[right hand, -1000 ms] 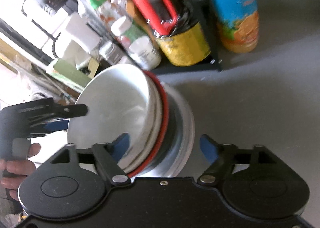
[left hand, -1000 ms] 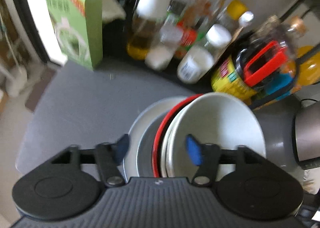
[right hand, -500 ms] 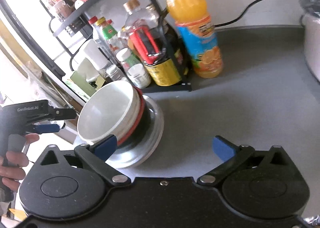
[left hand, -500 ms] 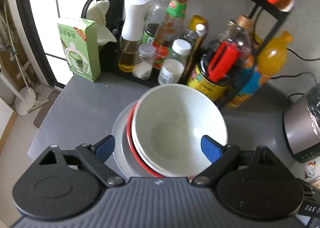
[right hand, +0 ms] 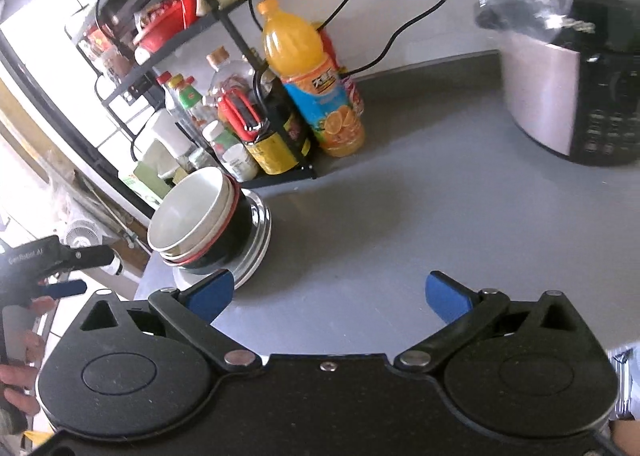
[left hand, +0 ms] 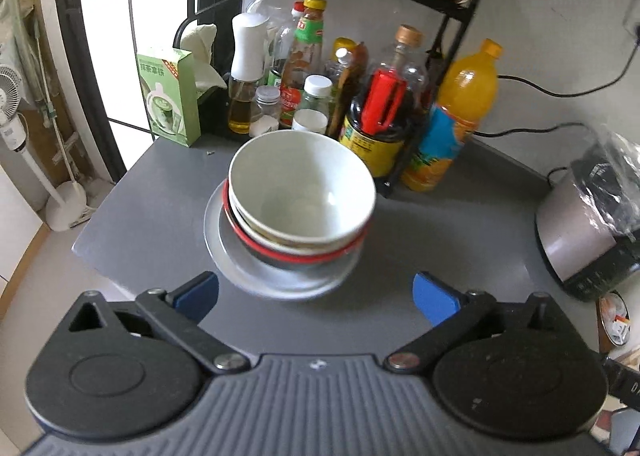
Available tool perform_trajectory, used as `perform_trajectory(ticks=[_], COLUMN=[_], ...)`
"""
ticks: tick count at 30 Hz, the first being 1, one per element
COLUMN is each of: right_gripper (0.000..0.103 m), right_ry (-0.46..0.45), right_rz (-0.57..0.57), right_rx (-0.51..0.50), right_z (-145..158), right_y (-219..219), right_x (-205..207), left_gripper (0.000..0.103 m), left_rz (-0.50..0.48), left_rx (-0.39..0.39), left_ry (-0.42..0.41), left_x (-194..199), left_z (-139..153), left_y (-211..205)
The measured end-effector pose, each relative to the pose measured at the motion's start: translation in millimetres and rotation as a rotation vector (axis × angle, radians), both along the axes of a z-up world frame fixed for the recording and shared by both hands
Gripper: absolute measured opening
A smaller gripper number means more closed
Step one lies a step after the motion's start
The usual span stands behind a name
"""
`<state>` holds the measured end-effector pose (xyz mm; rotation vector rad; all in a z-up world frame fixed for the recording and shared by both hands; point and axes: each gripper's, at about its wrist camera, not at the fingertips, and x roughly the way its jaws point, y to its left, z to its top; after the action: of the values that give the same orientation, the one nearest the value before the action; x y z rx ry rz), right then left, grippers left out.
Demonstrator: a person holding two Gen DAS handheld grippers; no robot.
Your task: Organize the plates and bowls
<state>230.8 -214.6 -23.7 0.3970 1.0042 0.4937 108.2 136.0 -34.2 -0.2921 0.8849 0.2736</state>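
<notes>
A stack stands on the grey counter: a white bowl nested in another white bowl, inside a black bowl with a red rim, on a silver plate. The stack also shows in the right wrist view, with the white bowl and silver plate at the left. My left gripper is open and empty, just in front of the stack. My right gripper is open and empty, to the right of the stack; the left gripper appears at its far left.
A black rack with sauce bottles and a green box stands behind the stack. An orange juice bottle stands beside the rack. A rice cooker sits at the right. The counter's left edge drops off near the stack.
Both grippers have pulled back and up from the stack and opened wider. The stack, which was tilted and close between the fingers, now sits on the counter.
</notes>
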Motion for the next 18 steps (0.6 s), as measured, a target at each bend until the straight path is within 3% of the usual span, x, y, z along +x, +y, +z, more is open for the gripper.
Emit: perform_trajectory(ticks=[10,18], right_gripper=[0.103,0.103], right_ry=[-0.088,-0.102], right_rz=[-0.005,-0.046], right_rx=[-0.021,-0.034], right_z=[26.3,49.2], right_y=[-31.3,-36.1], right_x=[-23.2,-41.6], left_gripper=[0.103,0.103], left_rz=[0.040,0.039], left_rx=[0.025,0.029], left_ry=[-0.058,-0.084], left_x=[-50.1,-72.2], left_z=[32.2,47.4], left_y=[-24.0,-24.8])
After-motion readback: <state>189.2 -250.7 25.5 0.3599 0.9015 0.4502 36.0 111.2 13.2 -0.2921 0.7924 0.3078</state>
